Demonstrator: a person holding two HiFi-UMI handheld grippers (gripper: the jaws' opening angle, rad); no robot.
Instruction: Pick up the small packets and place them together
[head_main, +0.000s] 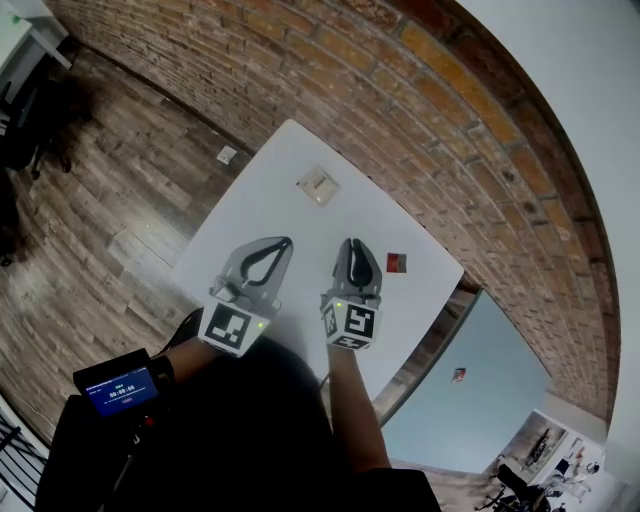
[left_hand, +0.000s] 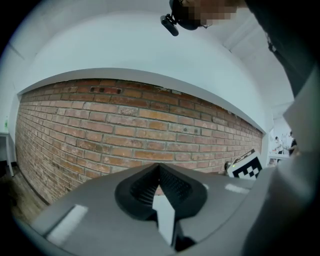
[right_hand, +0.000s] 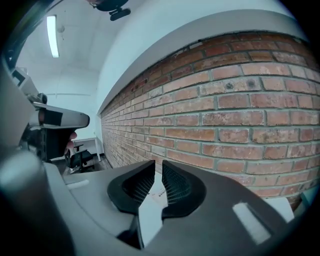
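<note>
Table (head_main: 285, 165): white, rectangular; stands beside the wall
Wall (head_main: 430, 110): red-brown brick; runs along the table's far side
Floor (head_main: 120, 190): dark wood planks
Tag (head_main: 227, 154): small, white; on the floor near the table's corner
Ceiling light (right_hand: 52, 35): long strip; lit

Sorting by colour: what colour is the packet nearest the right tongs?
Mainly red packet; head view shows it best.
</note>
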